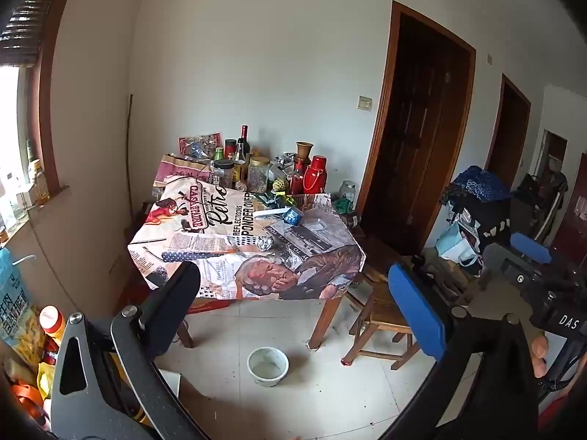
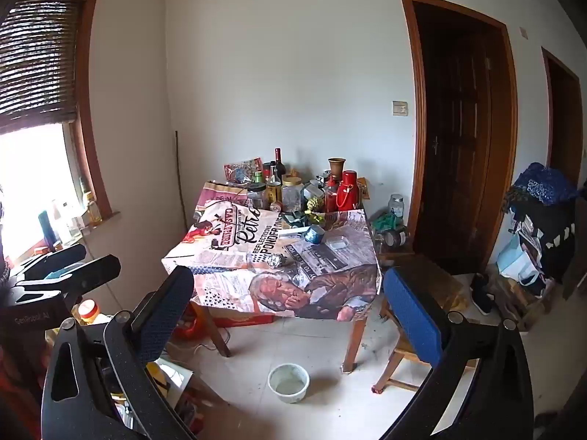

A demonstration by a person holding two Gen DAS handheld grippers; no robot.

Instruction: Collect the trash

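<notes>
A table (image 1: 205, 249) (image 2: 220, 260) with a printed newspaper-style cloth stands across the room. On it lie a crumpled foil ball (image 1: 264, 243) (image 2: 276, 259), a blue cup on its side (image 1: 293, 215) (image 2: 315, 234) and a clear plastic lid (image 2: 338, 244). My left gripper (image 1: 293, 304) is open and empty, well short of the table. My right gripper (image 2: 290, 308) is open and empty too, also far from the table. The right gripper shows in the left wrist view (image 1: 528, 256), and the left gripper in the right wrist view (image 2: 66, 267).
Bottles, jars and red flasks (image 1: 312, 178) (image 2: 341, 190) crowd the table's far edge. A white bowl (image 1: 268, 366) (image 2: 288, 382) sits on the tiled floor. A wooden stool (image 1: 381, 315) (image 2: 403, 363) stands right of the table. Bags and clutter (image 1: 25, 315) lie at the left, more clutter (image 2: 539, 220) at the right.
</notes>
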